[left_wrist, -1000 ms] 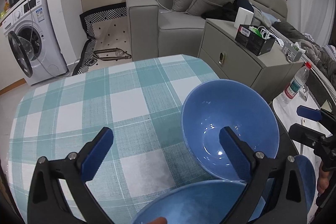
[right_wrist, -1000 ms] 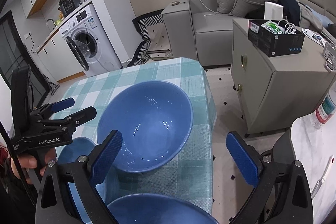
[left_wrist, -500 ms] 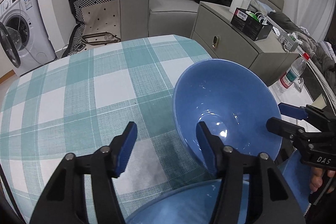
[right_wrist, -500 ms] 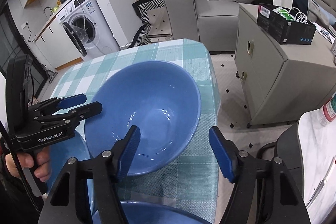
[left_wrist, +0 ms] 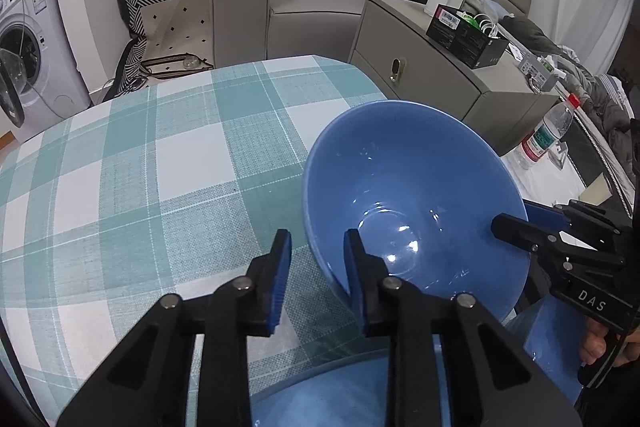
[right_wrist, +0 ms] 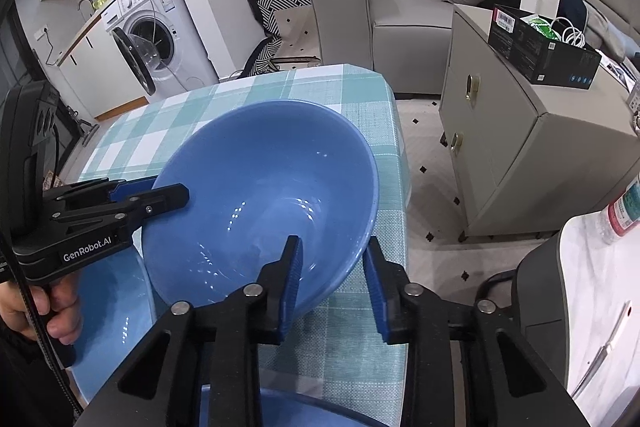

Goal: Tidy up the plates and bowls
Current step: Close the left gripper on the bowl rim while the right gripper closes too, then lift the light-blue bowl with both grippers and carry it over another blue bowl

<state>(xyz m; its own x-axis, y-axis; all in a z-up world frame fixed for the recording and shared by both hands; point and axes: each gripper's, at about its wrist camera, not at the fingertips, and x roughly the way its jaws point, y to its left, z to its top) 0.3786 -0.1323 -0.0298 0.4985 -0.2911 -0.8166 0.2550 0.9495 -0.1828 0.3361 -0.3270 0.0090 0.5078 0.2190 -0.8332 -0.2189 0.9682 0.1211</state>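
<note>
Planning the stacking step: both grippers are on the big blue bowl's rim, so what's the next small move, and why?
Probably finish closing the right gripper, then lift evenly. The left gripper clamps one side of the blue bowl; the right's jaws, closing, straddle the opposite rim. The bowl already sits tilted on the checked table.

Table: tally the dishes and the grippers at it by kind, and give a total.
Blue bowl, rim between both pairs of fingers: 1
Other blue dishes, only partly in view: 2
Grippers: 2, the left gripper shut on the bowl's rim, the right gripper closing on it
Total: 5
</note>
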